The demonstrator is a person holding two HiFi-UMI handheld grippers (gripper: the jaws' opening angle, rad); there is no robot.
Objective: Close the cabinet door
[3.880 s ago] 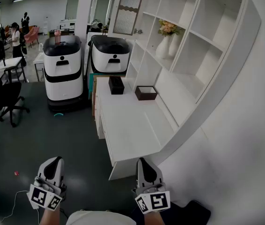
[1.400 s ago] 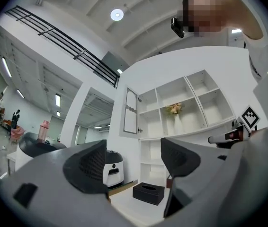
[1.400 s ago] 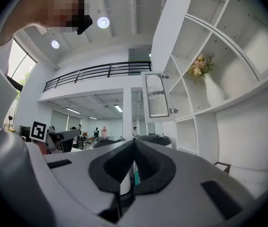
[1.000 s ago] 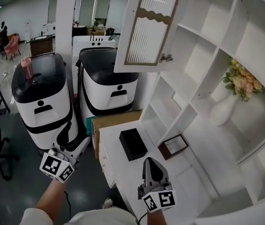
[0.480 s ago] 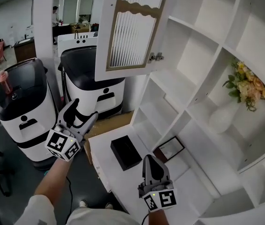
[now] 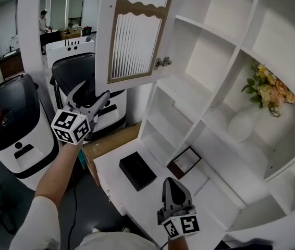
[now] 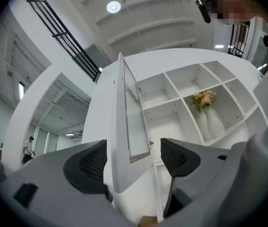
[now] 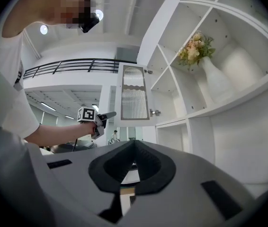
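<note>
The cabinet door [image 6: 132,33], a white frame with ribbed glass, stands swung wide open from the top shelf unit; a small metal latch [image 6: 162,62] sits at its lower inner corner. My left gripper [image 6: 91,92] is raised just below and left of the door's lower edge, open, holding nothing. In the left gripper view the door [image 7: 129,122] shows nearly edge-on between the spread jaws of the left gripper [image 7: 133,162], still apart from them. My right gripper [image 6: 176,194] hangs low over the counter, shut and empty. The right gripper view shows the door [image 8: 135,93] and the left gripper [image 8: 106,115] beside it.
White open shelves [image 6: 205,51] fill the right, with a white vase [image 6: 244,123] of flowers. On the white counter [image 6: 111,165] lie a black box [image 6: 137,171] and a brown tray [image 6: 185,162]. Two black-and-white machines [image 6: 12,119] stand at the left. A person [image 6: 43,20] stands far back.
My left gripper has risen from waist height to the door's lower edge. The view has closed in on the cabinet. The right gripper stays low and shut.
</note>
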